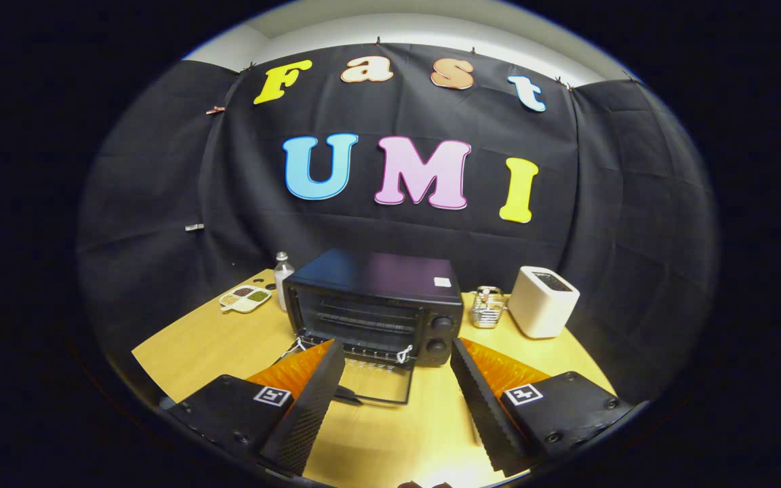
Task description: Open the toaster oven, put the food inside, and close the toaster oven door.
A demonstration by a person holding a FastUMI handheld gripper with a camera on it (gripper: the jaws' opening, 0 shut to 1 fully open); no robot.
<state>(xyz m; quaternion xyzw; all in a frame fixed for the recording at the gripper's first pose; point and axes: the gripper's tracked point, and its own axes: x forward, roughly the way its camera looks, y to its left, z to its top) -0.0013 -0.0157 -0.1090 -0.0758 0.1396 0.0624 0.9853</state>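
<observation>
toaster oven (377, 305) door down, gripper (397, 362) level, jaws apart

A: Any writing to read on the things on the table?

B: None legible. A small white sticker (442, 281) sits on top of the toaster oven (377, 285), too small to make out.

A: Marks by the knobs (441, 323)?

B: Too blurred to tell.

A: Any signs?

B: 2 square black-and-white coded markers on the gripper (397, 344), 1 behind each finger: the left marker (272, 396) and the right marker (523, 394). The fingers stand spread apart, with the oven's lowered door (380, 388) between them.
</observation>
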